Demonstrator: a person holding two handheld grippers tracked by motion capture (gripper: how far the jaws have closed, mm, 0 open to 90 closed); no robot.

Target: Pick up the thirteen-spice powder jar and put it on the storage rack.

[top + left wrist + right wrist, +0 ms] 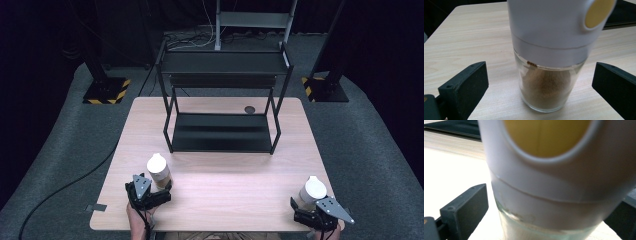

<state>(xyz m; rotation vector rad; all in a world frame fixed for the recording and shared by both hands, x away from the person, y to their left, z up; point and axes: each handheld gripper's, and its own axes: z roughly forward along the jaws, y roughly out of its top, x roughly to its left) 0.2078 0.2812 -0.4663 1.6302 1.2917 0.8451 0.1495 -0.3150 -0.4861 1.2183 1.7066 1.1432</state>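
Two glass shaker jars with white lids stand near the table's front edge. The left jar (158,167) holds brown powder (546,87), and its lid has a yellow button. My left gripper (154,184) is open around it, with its jaws (539,75) on either side and a gap to the glass on each. The right jar (314,190) holds something pale and has the same white lid with a yellow button (549,180). My right gripper (310,204) is open and very close to it (549,200). Its left jaw stands apart from the glass; its right jaw is partly hidden by the jar.
A black two-tier metal rack (222,130) stands at the back middle of the wooden table (220,170), both shelves bare. A small round grommet (249,109) sits behind it. Dark floor, cables and stand feet surround the table.
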